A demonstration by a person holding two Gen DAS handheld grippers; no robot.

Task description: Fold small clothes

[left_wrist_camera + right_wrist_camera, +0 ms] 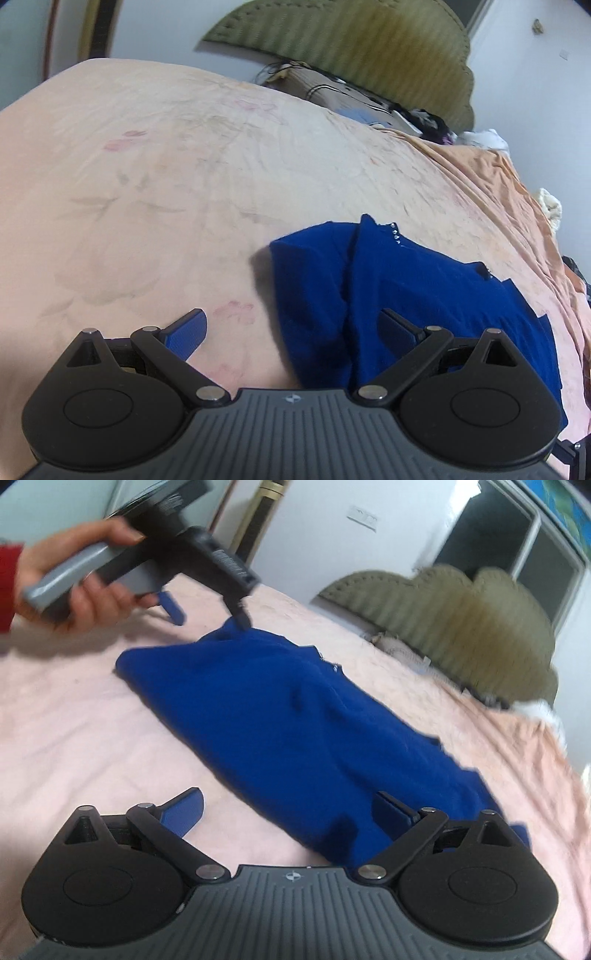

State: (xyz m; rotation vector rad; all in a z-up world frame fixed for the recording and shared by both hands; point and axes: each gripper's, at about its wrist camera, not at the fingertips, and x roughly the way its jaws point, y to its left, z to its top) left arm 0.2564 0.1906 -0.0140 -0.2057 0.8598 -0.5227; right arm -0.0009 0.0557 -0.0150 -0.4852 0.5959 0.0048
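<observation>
Both tongs (291, 332) (288, 812) released over blue garment (280, 716), seemingly folded, on bedsheet (147, 184).

This is a home bedroom: a wide bed under a peach floral bedsheet (155, 177) fills both frames, a padded olive headboard (369, 48) stands against the white wall at upper right, with a dark window (517, 542) beyond.

My left gripper (291, 328) has its jaws spread wide, blue pads (186, 338) angled outward and nothing between them. My right gripper (290, 808) is spread just as wide. My bare left hand (70, 579) grips the left tool's grey handle.
</observation>
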